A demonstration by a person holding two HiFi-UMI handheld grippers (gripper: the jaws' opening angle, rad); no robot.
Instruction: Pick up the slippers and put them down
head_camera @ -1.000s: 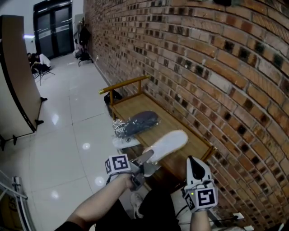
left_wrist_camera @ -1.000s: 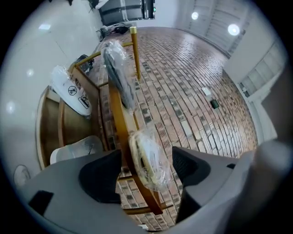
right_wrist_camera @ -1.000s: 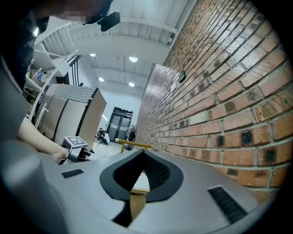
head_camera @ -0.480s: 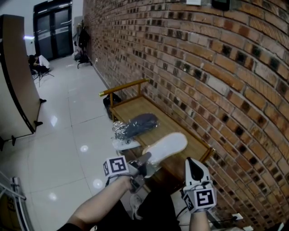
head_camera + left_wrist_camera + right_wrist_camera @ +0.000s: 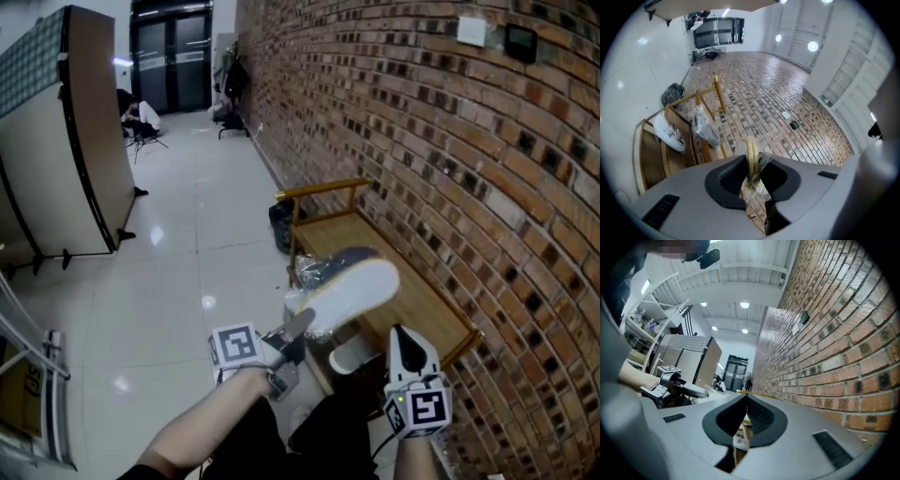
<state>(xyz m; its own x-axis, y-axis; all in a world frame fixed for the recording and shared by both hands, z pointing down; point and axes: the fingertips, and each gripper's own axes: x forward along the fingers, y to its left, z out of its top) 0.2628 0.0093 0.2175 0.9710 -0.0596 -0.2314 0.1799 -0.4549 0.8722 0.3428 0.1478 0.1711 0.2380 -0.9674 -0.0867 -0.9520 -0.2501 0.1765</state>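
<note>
My left gripper (image 5: 306, 322) is shut on the edge of a white slipper (image 5: 354, 292) and holds it sole-up above the wooden bench (image 5: 427, 314). Its jaws have just been closing; in the left gripper view (image 5: 752, 157) the plastic-wrapped, yellowish slipper edge (image 5: 751, 151) is pinched between them. A grey slipper in clear plastic (image 5: 328, 263) lies on the bench top, partly hidden behind the held one. Another white slipper (image 5: 351, 357) lies lower, under the bench's near end, and the left gripper view shows this white slipper (image 5: 670, 134). My right gripper (image 5: 400, 332) hovers shut and empty near the bench's near corner.
The bench stands against a brick wall (image 5: 469, 159). A black bag (image 5: 281, 223) sits on the glossy tiled floor (image 5: 187, 281) at its far end. A tall partition board (image 5: 75, 159) stands at left, with people (image 5: 139, 116) seated far down the hall. My dark-clad legs fill the bottom.
The left gripper has risen with the white slipper, lifting it off the bench and in front of the grey one. The view has swung left. The right gripper has barely shifted.
</note>
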